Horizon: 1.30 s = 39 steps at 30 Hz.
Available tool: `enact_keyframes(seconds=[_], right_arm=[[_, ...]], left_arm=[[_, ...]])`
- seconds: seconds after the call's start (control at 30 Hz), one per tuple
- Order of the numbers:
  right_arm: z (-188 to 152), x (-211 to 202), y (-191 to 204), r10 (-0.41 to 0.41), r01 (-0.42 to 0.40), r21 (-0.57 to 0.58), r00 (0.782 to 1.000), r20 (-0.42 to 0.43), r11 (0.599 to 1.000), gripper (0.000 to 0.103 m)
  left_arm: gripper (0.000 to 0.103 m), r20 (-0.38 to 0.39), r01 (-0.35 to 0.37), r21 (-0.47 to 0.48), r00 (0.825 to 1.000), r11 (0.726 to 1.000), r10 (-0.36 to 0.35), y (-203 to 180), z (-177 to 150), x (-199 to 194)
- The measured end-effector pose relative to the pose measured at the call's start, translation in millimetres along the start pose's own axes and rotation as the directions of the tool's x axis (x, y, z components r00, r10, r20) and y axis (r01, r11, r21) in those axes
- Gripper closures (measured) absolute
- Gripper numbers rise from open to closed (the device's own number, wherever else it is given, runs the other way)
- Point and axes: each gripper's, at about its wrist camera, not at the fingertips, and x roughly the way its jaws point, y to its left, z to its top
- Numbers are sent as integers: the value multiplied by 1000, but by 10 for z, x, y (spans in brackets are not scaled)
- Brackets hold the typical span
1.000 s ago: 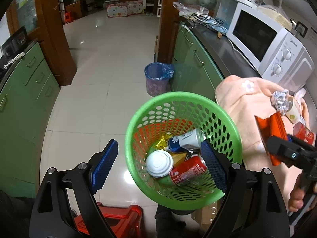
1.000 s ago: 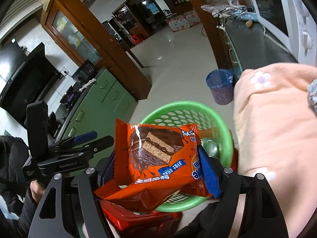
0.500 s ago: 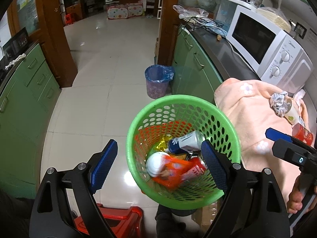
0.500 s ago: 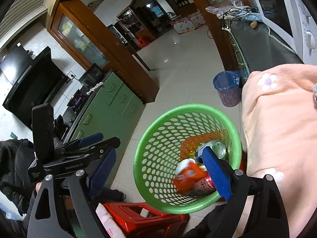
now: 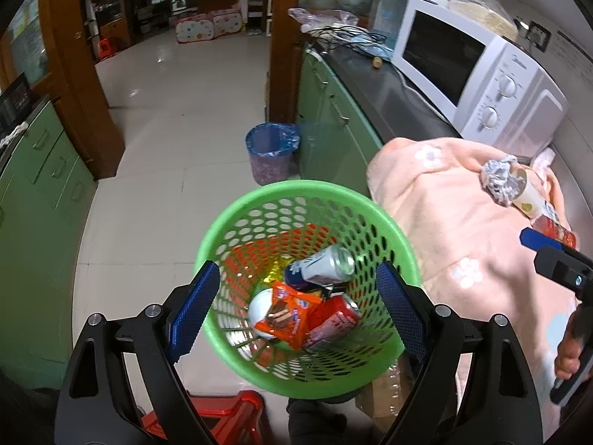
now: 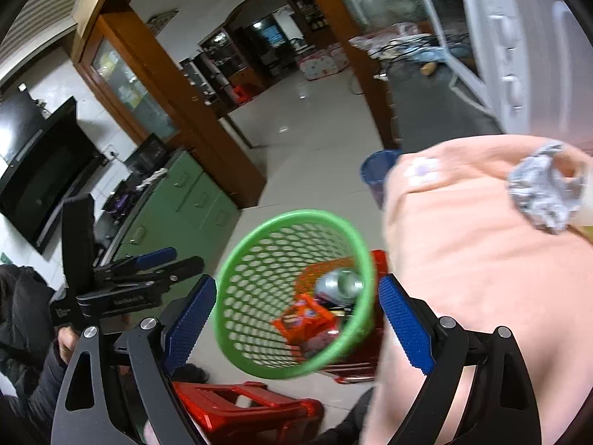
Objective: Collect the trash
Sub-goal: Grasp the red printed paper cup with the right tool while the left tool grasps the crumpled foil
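A green mesh basket stands below both grippers. In it lie an orange snack wrapper, a blue-and-silver can, a red can and a white lid. My left gripper hovers over it, open and empty. My right gripper is open too, with the basket and wrapper seen beyond its fingers. On the pink cloth rest crumpled foil, a paper cup and a red packet. The foil is at the right wrist view's right edge.
A white microwave sits on the dark counter behind the cloth. A blue-lined bin stands on the tiled floor by green cabinets. Red stools are under and beside the basket. A hand holds the right gripper.
The right gripper opened and let go of the orange wrapper, which dropped into the basket. That gripper then swung right, bringing the pink cloth and foil into its view.
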Motion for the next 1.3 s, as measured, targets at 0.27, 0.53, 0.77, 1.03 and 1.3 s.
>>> enact_keyframes(seconds=[0.27, 0.53, 0.77, 1.03, 1.3], right_arm=[[-69, -414, -522, -163, 163, 3, 987, 10, 987, 17], [-90, -839, -978, -316, 316, -20, 949, 4, 949, 17], [-32, -1021, -1403, -448, 437, -126, 890, -78, 890, 17], [5, -941, -1816, -510, 454, -256, 829, -231, 854, 17], [-11, -758, -1988, -573, 460, -367, 758, -312, 808, 17]], left_arm=[[18, -5, 35, 60, 999, 998, -35, -350, 80, 68], [18, -21, 69, 125, 998, 990, -67, -718, 129, 152], [18, -35, 96, 158, 995, 983, -91, -969, 148, 226], [18, -55, 127, 205, 991, 970, -118, -1266, 220, 347], [18, -60, 153, 251, 988, 956, -142, -1560, 348, 435]])
